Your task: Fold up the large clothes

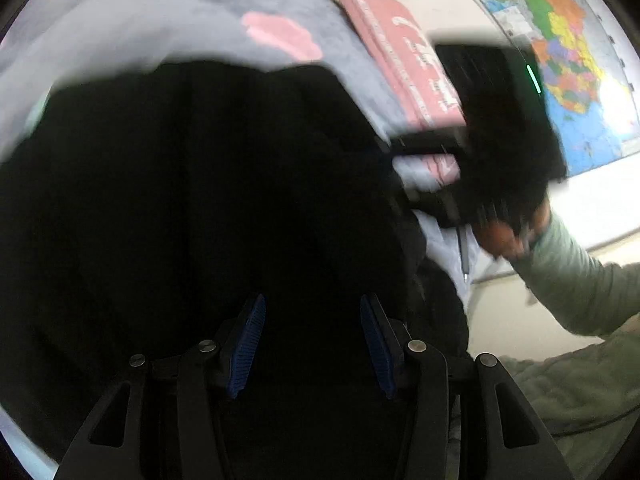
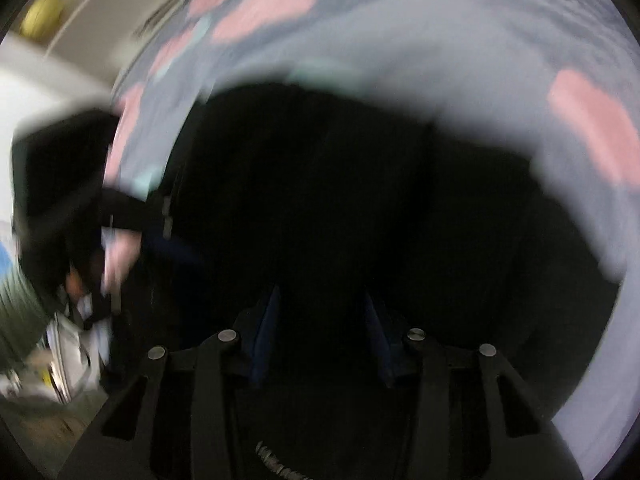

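Pretty blurry shots, but the black garment filled the middle and lower part of both views, lying on a grey-blue bedspread with pink blotches. The left gripper had its blue pads spread wide over the cloth, pinching nothing. The right gripper was spread apart too. A map hung at the upper right.
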A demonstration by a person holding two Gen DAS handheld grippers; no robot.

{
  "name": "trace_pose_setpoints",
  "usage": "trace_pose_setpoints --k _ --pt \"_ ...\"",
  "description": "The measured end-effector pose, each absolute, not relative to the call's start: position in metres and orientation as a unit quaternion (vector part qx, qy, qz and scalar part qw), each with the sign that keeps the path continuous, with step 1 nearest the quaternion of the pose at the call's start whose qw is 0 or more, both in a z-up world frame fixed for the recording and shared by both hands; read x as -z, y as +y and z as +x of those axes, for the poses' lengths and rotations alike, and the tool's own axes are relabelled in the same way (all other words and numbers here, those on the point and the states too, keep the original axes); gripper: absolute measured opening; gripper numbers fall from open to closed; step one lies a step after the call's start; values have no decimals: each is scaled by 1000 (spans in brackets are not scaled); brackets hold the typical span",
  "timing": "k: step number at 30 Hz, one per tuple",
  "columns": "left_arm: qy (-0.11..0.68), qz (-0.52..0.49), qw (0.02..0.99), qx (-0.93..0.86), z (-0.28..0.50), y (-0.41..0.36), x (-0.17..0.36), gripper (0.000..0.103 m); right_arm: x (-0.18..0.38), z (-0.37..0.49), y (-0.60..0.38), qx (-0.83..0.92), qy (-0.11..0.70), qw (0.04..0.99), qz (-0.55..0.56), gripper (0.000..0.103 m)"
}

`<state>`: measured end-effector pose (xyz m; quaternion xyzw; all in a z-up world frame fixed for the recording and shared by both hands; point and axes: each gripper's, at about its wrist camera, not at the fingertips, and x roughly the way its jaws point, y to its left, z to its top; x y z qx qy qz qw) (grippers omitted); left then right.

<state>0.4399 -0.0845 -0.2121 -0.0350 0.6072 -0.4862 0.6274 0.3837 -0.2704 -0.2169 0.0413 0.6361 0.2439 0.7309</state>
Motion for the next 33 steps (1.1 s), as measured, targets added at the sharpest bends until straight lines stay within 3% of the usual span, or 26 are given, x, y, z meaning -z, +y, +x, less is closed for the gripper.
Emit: trace_pose_setpoints --k 3,4,8,9,11,13,19,21,23,24,26,29,33 --pt "621 -92 643 439 425 -63 234 48 244 361 -286 -203 635 736 116 45" --pt "625 -116 645 423 426 -57 238 39 244 361 -297 -195 630 734 159 44" --pt "585 -145 707 369 421 -33 202 37 197 351 -325 -179 592 766 175 48" --pt "573 -138 724 359 417 -27 191 43 185 349 -330 -172 581 779 162 51" --pt "549 -125 755 337 412 -11 168 57 164 340 -346 -151 555 803 153 73" --pt "538 -124 773 313 415 1 157 64 162 343 -360 -131 545 811 167 75" --pt "570 -169 762 257 441 11 185 66 209 370 -357 -82 576 788 201 75" --pt "579 -178 751 262 446 -4 197 66 216 376 -341 -102 578 784 204 56" --pt "571 -174 756 268 444 -14 201 56 205 374 -327 -93 564 805 158 26" --pt "568 -166 761 268 445 -17 200 21 196 372 -324 -84 557 815 136 19" --pt "553 -182 764 279 444 -8 194 15 178 367 -333 -81 539 826 144 12" --pt "515 -224 768 308 441 23 179 14 161 352 -347 -92 523 831 166 12" --pt "538 -246 751 295 437 38 205 14 204 353 -333 -89 562 808 153 12"
